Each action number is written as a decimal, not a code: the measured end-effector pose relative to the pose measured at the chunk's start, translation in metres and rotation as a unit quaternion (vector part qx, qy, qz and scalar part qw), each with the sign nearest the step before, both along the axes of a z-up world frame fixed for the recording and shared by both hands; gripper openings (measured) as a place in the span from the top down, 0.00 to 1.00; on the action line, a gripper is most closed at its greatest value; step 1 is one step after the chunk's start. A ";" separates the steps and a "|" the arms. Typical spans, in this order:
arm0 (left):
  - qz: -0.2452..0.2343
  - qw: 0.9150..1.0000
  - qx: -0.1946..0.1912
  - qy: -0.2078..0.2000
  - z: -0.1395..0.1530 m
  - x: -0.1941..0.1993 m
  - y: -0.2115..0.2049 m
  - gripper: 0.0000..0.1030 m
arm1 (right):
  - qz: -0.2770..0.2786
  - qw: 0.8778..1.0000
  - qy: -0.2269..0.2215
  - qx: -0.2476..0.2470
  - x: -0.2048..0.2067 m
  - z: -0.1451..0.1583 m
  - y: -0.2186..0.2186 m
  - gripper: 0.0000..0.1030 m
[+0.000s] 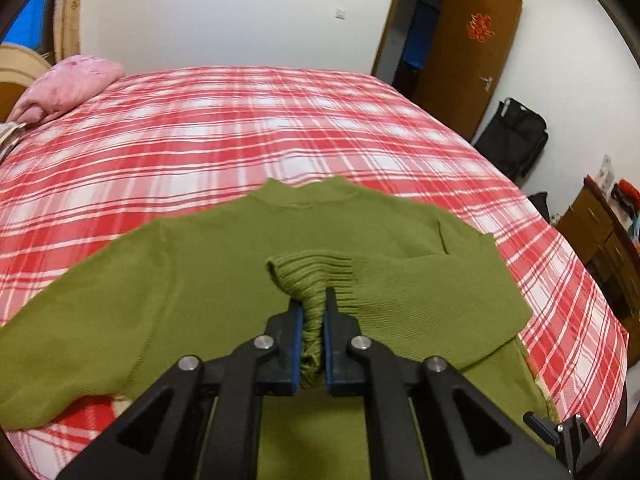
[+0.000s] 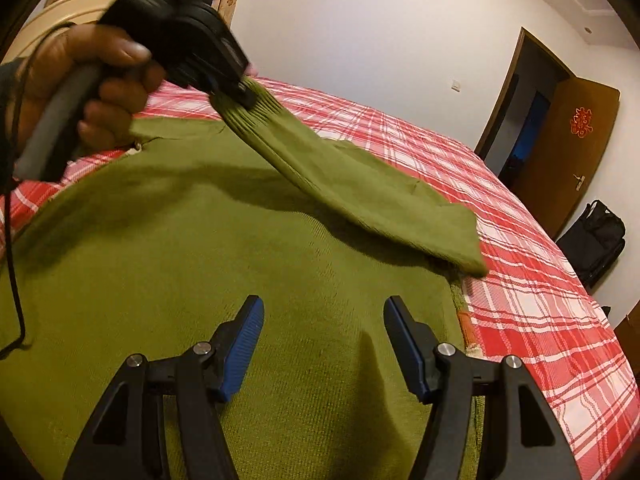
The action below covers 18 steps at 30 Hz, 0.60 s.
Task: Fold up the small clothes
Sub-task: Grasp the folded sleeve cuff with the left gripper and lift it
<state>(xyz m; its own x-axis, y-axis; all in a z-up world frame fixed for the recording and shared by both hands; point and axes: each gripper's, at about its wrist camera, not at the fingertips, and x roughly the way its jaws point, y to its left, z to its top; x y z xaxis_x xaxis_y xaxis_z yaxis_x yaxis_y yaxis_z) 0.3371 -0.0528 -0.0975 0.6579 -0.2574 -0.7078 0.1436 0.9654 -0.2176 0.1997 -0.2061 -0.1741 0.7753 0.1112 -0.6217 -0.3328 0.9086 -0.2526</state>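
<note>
The green sweater (image 1: 200,272) is matt knitted cloth, ribbed at the cuff (image 1: 316,276). The checked bed sheet (image 1: 240,128) is smooth woven cloth. The door (image 1: 468,56) at upper right is glossy brown wood.

White-walled bedroom (image 1: 240,8), red plaid bed (image 1: 240,120), pink pillow (image 1: 68,84), open brown door (image 1: 472,52), wooden dresser (image 1: 596,220).

I see one sign only: red paper-cut ornament (image 1: 481,28) on brown door (image 1: 472,80), likely double-happiness character, too blurred to confirm. No other legible text.
</note>
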 end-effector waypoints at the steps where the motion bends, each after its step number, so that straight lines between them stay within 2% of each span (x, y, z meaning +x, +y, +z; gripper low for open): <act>1: 0.003 1.000 0.000 0.000 0.000 0.000 0.003 0.92 | 0.000 1.000 0.000 -0.002 0.000 -0.001 0.001 0.39; 7: 0.028 1.000 -0.006 0.004 -0.009 -0.012 0.029 0.92 | -0.002 1.000 0.005 -0.008 0.003 -0.004 -0.001 0.39; 18: 0.071 0.996 -0.023 0.048 -0.046 -0.024 0.066 0.92 | -0.003 1.000 0.013 -0.011 0.004 -0.007 0.003 0.38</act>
